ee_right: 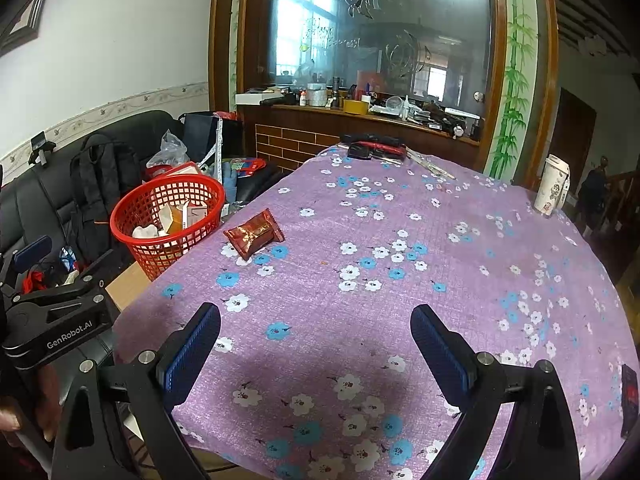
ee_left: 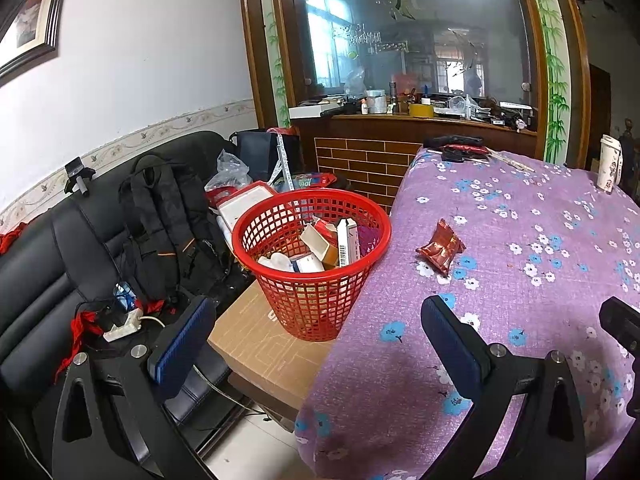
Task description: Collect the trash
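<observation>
A crumpled red-brown snack wrapper [ee_left: 441, 249] [ee_right: 254, 233] lies on the purple flowered tablecloth [ee_left: 520, 260] [ee_right: 400, 280] near its left edge. A red plastic mesh basket [ee_left: 316, 280] [ee_right: 160, 256] holding several cartons and papers stands on a cardboard box just left of the table. My left gripper [ee_left: 316, 324] is open, straddling the table's edge below the basket, with nothing between its fingers. My right gripper [ee_right: 316, 332] is open over the cloth, well short of the wrapper. The left gripper's body [ee_right: 60, 320] shows at the left of the right wrist view.
A black sofa [ee_left: 48, 280] with a backpack [ee_left: 168, 224], cables and a power strip sits left. A white patterned cup [ee_right: 554, 186] stands at the table's far right, dark items [ee_right: 372, 148] at its far end. A cluttered wooden counter [ee_left: 420, 116] lies behind.
</observation>
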`<action>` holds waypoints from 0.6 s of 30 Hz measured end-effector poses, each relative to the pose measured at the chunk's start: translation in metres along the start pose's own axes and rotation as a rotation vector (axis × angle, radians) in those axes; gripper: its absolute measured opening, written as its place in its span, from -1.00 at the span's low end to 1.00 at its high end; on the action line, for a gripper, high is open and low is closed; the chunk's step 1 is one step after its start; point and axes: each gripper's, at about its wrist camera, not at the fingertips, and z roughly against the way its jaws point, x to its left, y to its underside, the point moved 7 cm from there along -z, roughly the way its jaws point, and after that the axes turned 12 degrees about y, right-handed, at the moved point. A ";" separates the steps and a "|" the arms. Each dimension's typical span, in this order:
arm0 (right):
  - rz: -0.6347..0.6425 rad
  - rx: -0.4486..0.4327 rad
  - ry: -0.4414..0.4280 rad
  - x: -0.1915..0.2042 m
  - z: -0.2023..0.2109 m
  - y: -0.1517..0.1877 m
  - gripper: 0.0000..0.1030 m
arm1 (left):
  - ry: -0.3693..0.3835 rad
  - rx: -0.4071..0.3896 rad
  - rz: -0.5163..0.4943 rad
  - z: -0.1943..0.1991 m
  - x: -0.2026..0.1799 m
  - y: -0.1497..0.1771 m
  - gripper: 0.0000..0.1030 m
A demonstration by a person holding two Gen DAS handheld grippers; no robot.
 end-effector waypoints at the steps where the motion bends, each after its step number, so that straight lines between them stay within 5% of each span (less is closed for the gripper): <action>1: -0.001 0.000 -0.001 0.000 0.000 0.000 0.90 | -0.002 -0.002 0.000 0.000 0.001 0.000 0.98; 18: -0.023 0.028 0.003 -0.007 -0.012 0.004 0.90 | -0.002 0.002 -0.032 -0.004 -0.007 -0.008 0.98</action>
